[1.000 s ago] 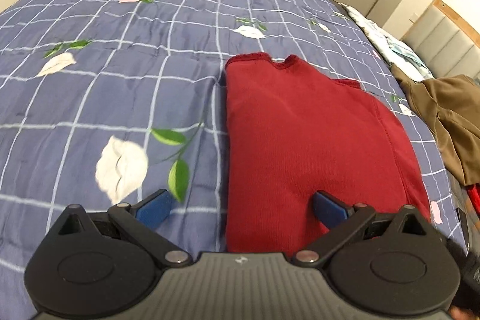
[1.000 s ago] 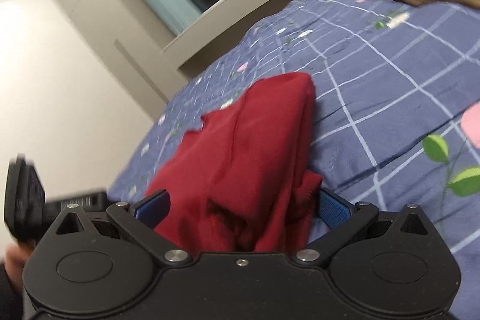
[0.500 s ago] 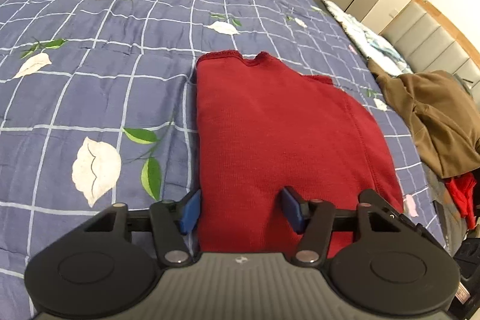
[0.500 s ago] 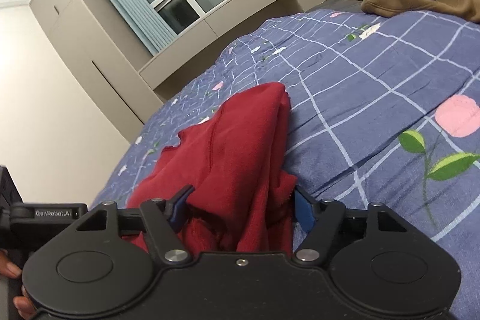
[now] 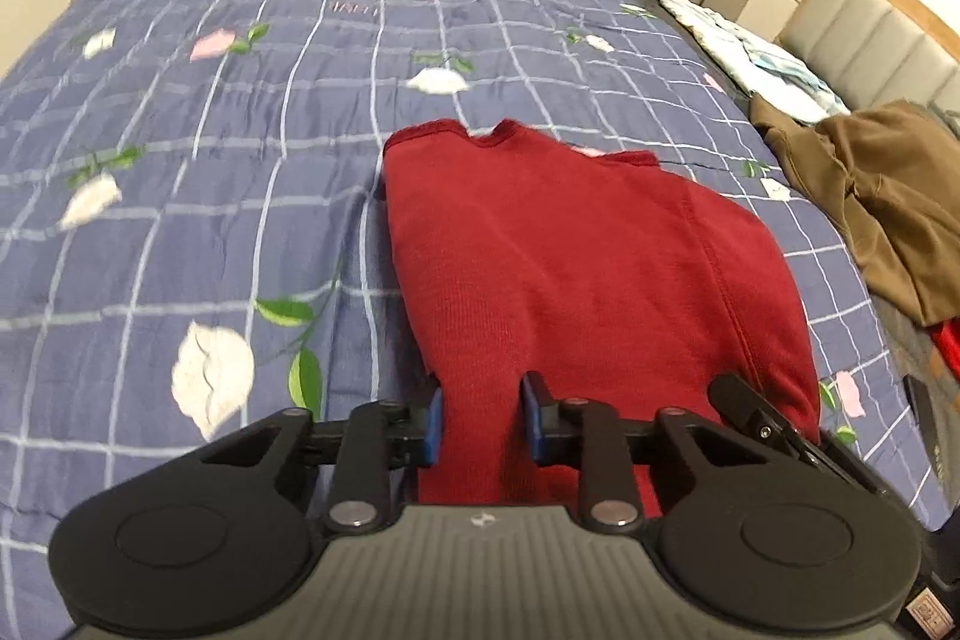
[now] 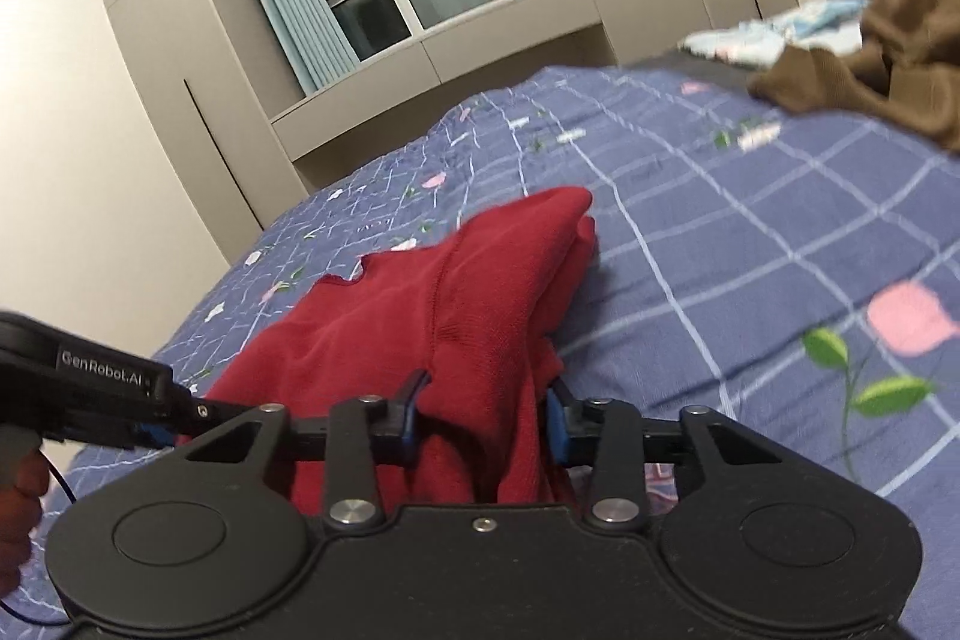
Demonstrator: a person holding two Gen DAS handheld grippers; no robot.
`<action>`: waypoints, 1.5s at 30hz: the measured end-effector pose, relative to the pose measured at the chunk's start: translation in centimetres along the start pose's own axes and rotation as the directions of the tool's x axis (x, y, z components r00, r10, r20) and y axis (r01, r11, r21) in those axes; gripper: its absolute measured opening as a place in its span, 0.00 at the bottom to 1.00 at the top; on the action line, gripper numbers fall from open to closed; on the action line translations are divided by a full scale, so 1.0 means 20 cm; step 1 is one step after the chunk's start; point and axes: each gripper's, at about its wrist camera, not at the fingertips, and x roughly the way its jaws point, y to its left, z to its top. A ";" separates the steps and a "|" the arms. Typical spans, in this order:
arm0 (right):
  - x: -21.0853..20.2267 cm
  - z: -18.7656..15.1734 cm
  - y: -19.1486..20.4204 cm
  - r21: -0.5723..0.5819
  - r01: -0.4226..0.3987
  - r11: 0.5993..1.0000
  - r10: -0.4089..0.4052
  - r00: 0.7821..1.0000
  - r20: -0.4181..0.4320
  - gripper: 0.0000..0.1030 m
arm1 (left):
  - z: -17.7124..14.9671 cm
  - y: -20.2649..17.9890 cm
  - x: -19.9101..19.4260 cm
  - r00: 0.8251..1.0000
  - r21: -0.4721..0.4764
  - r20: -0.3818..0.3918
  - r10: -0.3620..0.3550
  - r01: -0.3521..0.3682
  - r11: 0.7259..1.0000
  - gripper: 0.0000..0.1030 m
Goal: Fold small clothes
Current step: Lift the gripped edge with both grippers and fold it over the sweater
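L wrist: L gripper [image 5: 479,421] pinching red garment [image 5: 576,268] | R gripper [image 6: 483,421] too

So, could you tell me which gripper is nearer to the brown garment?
Right. The right gripper grips the red garment's edge on the brown garment's side; the left gripper grips the opposite edge.

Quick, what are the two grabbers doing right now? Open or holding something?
Left hand-held gripper: closed on the near edge of the red garment.
Right hand-held gripper: closed on a bunched part of the same garment.
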 end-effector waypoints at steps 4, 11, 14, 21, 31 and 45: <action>-0.03 0.03 0.09 -0.036 0.014 0.999 -0.013 0.999 0.029 0.35 | 0.03 -0.03 -0.10 0.999 0.049 0.040 0.013 -0.015 0.999 0.23; -0.06 0.08 0.29 -0.108 -0.027 0.994 0.035 0.997 0.073 0.33 | 0.05 0.02 -0.28 0.993 0.072 0.103 0.057 -0.065 0.995 0.23; -0.05 0.09 0.39 -0.121 -0.058 0.991 0.069 0.994 0.085 0.33 | 0.05 0.08 -0.36 0.989 0.059 0.126 0.081 -0.089 0.994 0.23; -0.06 0.06 0.64 -0.158 -0.113 0.981 0.128 0.988 0.088 0.33 | 0.03 0.29 -0.55 0.978 0.013 0.164 0.132 -0.136 0.991 0.23; -0.13 -0.06 0.97 -0.241 -0.154 0.958 0.176 0.982 0.073 0.33 | -0.09 0.56 -0.73 0.968 -0.054 0.173 0.179 -0.173 0.983 0.23; -0.14 -0.34 1.10 -0.265 -0.127 0.956 0.122 0.992 -0.034 0.33 | -0.36 0.81 -0.68 0.979 -0.123 0.095 0.182 -0.170 0.978 0.23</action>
